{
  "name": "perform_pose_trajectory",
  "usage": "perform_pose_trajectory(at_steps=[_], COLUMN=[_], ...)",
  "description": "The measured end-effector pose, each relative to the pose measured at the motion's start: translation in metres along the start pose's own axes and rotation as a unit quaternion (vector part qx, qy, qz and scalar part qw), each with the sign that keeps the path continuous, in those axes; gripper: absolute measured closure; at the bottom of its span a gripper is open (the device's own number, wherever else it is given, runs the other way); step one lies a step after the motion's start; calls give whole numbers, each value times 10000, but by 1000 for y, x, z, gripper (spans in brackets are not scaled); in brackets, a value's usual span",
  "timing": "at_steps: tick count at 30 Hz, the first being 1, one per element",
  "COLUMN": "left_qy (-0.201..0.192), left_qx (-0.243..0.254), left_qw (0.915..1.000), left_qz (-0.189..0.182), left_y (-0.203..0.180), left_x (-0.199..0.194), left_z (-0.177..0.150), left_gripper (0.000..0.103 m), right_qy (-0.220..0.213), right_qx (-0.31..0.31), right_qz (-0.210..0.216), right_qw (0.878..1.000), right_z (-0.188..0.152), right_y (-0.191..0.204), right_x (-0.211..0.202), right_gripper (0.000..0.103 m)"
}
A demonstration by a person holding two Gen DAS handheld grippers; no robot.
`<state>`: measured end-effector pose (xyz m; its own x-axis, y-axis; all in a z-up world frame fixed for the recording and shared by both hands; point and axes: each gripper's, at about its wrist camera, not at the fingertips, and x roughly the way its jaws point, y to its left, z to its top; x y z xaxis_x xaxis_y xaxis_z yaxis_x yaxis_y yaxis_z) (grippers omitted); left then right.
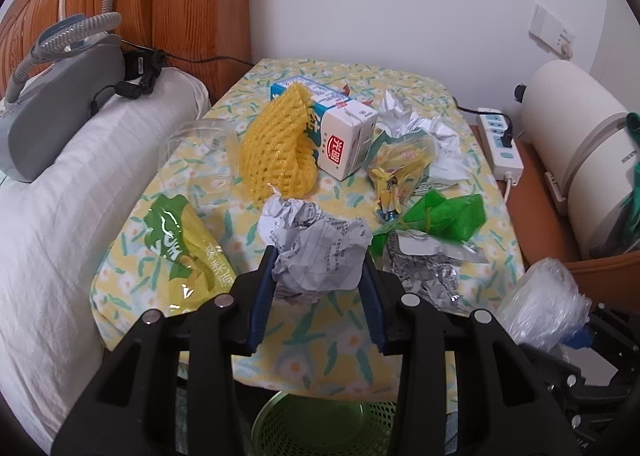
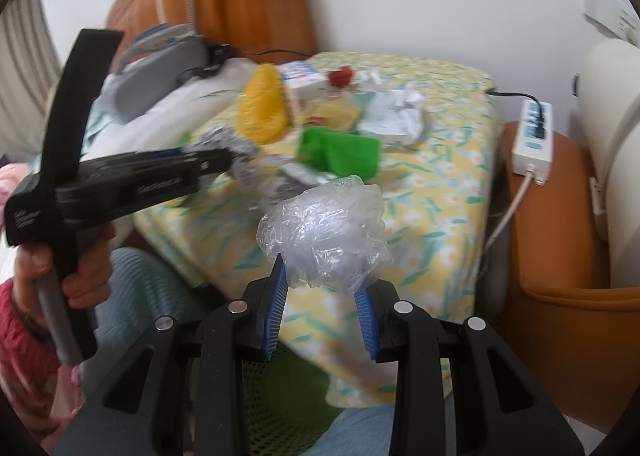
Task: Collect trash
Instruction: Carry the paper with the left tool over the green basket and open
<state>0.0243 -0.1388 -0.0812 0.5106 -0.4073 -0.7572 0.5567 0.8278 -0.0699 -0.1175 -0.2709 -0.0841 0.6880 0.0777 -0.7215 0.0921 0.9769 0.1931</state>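
Observation:
A crumpled printed paper ball [image 1: 316,252] sits at the near edge of the floral-clothed table [image 1: 320,360], and my left gripper [image 1: 320,260] is shut on it, a pad pressing each side. My right gripper [image 2: 322,280] is shut on a wad of clear plastic film [image 2: 328,228], held above the table's front edge. A green mesh basket [image 1: 320,424] stands on the floor below both grippers. On the cloth lie a yellow foam net [image 1: 276,148], a milk carton [image 1: 344,136], a green wrapper [image 1: 444,216], a yellow-green pouch [image 1: 188,252] and foil scraps [image 1: 424,276].
A white pillow [image 1: 80,196] with a grey hose machine [image 1: 52,96] borders the table on the left. To the right, an orange cabinet carries a power strip [image 1: 502,140] and a white cylindrical appliance [image 1: 576,160]. A person's hand [image 2: 84,268] grips the left tool's handle.

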Motion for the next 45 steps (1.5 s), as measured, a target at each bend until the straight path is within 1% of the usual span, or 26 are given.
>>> perform_pose_trajectory(at_steps=[3,6,8,10,12,14,17,20,24,26,31,34,37,38,40,41,42,45], left_qy=[-82,-134,-137,-107,21,147,300,455,619,689,910,998,1109,1141,1202,1211,1193,1137], left_qx=[4,-17,0,12,1,3,104,207,340,425,557,575,577,578,588,582,589,588], left_qw=[10000,9999,9998,9999,9999,9997,9993,9983,9964,9954,9924,9913,9900,9895,9888,9889,9892,9901], left_qz=[-53,-105,-110,-83,-130,-183,-209,-297,-461,-508,-614,-641,-654,-666,-662,-642,-619,-575], left_y=[5,15,20,25,30,31,30,26,19,15,10,9,8,8,7,7,7,7], left_x=[-19,-42,-53,-61,-66,-68,-70,-70,-71,-71,-68,-64,-59,-58,-55,-54,-55,-55], left_z=[-5,-16,-24,-35,-46,-57,-74,-90,-108,-114,-129,-134,-140,-141,-143,-144,-144,-144], left_gripper=[64,64,64,64,64,64,64,64,64,64,64,64,63,61,49,34,22,13], right_qy=[167,523,896,1228,1547,1716,1620,1258,904,823,818,829,834,835,842,844,846,862], right_qx=[-258,-558,-767,-871,-917,-834,-710,-528,-216,-48,229,255,301,306,290,281,270,252], right_qz=[466,781,856,832,720,508,450,347,179,119,-3,-122,-145,-152,-159,-166,-178,-213], right_qw=[9984,9940,9893,9851,9811,9803,9832,9900,9955,9965,9964,9962,9960,9959,9959,9959,9959,9957], right_z=[-7,-23,-41,-57,-71,-79,-76,-61,-43,-44,-40,-41,-41,-40,-41,-42,-42,-43], right_y=[11,25,36,43,48,49,47,42,29,21,11,7,5,5,6,6,6,7], right_x=[-9,-9,0,13,28,38,38,29,22,19,18,20,21,21,24,23,23,24], right_gripper=[70,69,69,69,59,31,20,10,9,9,9,9,9,9,9,9,9,9])
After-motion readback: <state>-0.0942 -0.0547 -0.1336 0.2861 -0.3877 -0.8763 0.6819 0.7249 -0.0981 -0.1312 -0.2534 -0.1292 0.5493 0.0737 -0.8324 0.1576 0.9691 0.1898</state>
